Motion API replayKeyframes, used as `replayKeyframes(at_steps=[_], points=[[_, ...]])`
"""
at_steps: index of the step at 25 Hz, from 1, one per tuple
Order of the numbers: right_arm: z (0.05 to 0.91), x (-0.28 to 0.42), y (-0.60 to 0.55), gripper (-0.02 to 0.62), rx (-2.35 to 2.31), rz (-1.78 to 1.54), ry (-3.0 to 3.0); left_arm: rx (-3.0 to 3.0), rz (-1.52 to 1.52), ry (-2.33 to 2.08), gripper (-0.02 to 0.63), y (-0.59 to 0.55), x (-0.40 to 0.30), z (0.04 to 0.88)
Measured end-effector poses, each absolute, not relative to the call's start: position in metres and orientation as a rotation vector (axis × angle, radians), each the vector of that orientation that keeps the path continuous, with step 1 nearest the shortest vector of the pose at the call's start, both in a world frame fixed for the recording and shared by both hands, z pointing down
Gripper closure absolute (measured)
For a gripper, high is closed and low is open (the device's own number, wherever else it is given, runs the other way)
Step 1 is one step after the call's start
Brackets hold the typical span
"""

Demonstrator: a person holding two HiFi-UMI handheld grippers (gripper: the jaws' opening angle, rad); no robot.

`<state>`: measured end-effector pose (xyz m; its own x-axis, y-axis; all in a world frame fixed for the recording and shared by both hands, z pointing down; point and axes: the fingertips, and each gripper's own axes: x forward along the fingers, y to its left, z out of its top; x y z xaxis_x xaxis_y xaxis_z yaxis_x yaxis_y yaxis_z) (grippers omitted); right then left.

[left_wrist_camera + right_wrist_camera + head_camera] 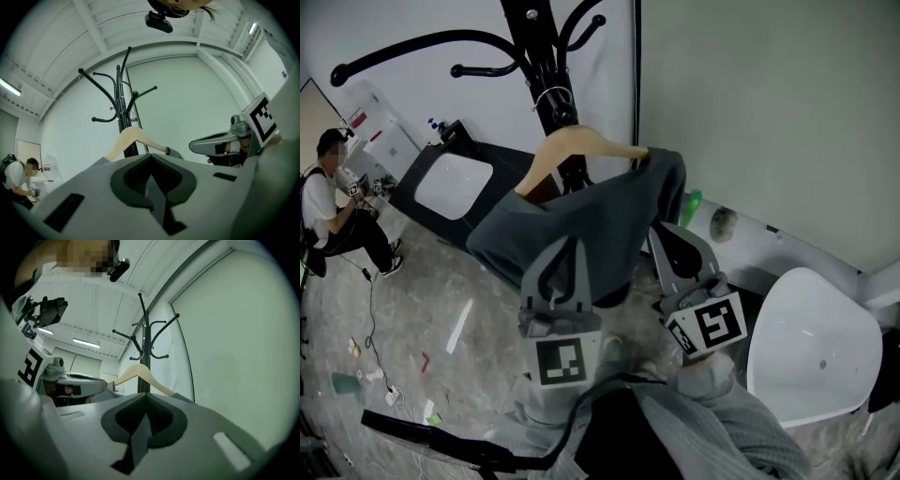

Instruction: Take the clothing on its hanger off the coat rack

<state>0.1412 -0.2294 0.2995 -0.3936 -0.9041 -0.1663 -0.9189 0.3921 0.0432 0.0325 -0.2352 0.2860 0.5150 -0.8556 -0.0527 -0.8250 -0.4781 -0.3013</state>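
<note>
Grey clothing (581, 220) is draped over a pale wooden hanger (572, 145), and the hanger's metal hook is up at the pole of the black coat rack (539, 56), so it's all hanging there right below the curved arms. The fabric spreads down and out from the hanger's shoulders toward both grippers. The left gripper (150, 157) points up at the lower edge of the cloth with its jaws closed together, and in its own view there's a strip of grey fabric pinched between them. The right gripper (144, 394) does much the same on the garment's right side near the end of the hanger, tips closed on a fold of the same grey cloth. The two sit side by side, each seen in the other's view. Further out, the rack stands right by a pale wall (769, 112), a white chair (811, 347) is down at the right on the marbled floor (441, 309), and a person (337, 202) sits well off to the left
</note>
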Motion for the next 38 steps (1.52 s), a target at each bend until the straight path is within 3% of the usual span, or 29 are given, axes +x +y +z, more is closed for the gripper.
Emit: replayKeyframes(at_steps=[8,20,23,26,29,38], points=[[0.281,0.106,-0.278,0.592,-1.585,0.316,2.573,-2.383,-0.18,1.443,0.601,-0.281,0.008,0.272],[0.261,0.114,-0.318,0.592,-1.588,0.559,2.663,-2.221,-0.185,1.61,0.6,-0.311,-0.009,0.25],[0.257,0.113,-0.322,0.567,-1.561,0.652,2.711,-2.154,-0.209,1.623,0.595,-0.312,-0.011,0.245],[0.256,0.107,-0.327,0.469,-1.527,0.753,2.771,-2.081,-0.343,1.626,0.461,-0.316,-0.01,0.25],[0.26,0.103,-0.339,0.402,-1.56,0.901,2.823,-1.949,-0.44,1.621,0.415,-0.324,-0.011,0.25],[0.274,0.1,-0.37,0.39,-1.652,1.168,2.854,-1.811,-0.689,1.533,0.399,-0.346,0.001,0.266]])
